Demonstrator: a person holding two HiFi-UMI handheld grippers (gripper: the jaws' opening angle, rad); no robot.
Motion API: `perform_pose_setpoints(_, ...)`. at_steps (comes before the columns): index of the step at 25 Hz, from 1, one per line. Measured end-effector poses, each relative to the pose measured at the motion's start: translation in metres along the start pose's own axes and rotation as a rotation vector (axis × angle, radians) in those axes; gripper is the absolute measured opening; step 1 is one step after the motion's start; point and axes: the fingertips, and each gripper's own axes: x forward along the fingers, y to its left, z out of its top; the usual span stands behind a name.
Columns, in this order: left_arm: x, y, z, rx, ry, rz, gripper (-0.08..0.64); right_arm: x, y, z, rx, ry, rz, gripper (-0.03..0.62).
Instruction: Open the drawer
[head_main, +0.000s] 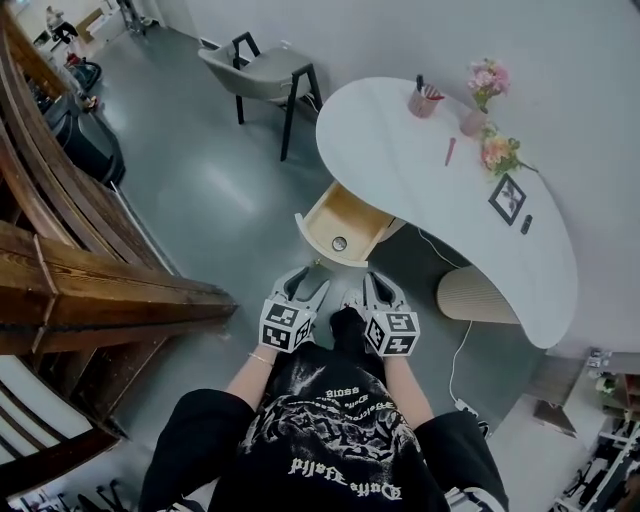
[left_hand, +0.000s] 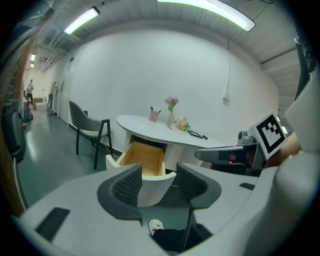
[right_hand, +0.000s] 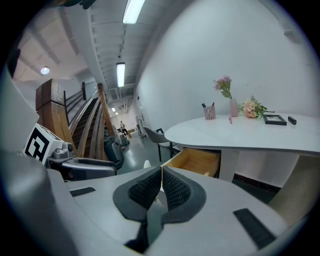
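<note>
The wooden drawer (head_main: 345, 224) stands pulled out from under the white oval desk (head_main: 440, 215), with a small round object (head_main: 339, 243) inside it. Both grippers hang in the air a short way in front of the drawer and touch nothing. My left gripper (head_main: 306, 285) is open; in the left gripper view (left_hand: 157, 186) the drawer's white front (left_hand: 150, 186) shows between its spread pads, farther off. My right gripper (head_main: 377, 287) is shut and empty, its pads meeting in the right gripper view (right_hand: 161, 187), where the drawer (right_hand: 194, 161) lies beyond them.
A grey chair (head_main: 262, 70) stands left of the desk. On the desk are a pen cup (head_main: 423, 100), flowers (head_main: 487, 85) and a picture frame (head_main: 508, 198). A wooden staircase (head_main: 90, 275) fills the left. A ribbed desk base (head_main: 480, 295) and a cable (head_main: 458, 350) are at right.
</note>
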Motion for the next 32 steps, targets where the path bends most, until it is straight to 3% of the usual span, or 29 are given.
perform_pose_setpoints(10,-0.005,-0.008,0.013,0.048,-0.046,0.001,0.174,-0.010,0.001,0.011,-0.022,-0.038,-0.006,0.028)
perform_pose_setpoints(15,-0.012,-0.006,0.018,0.063,-0.082,0.034,0.079,-0.013,0.004,0.009,-0.034,-0.034,-0.009,0.028)
perform_pose_setpoints(21,-0.016,-0.003,0.019,0.073,-0.088,0.037,0.034,-0.013,0.007,0.012,-0.048,-0.042,-0.010,0.028)
perform_pose_setpoints(32,-0.016,-0.008,0.019,0.104,-0.075,0.007,0.024,-0.015,0.013,0.010,-0.052,-0.041,-0.014,0.026)
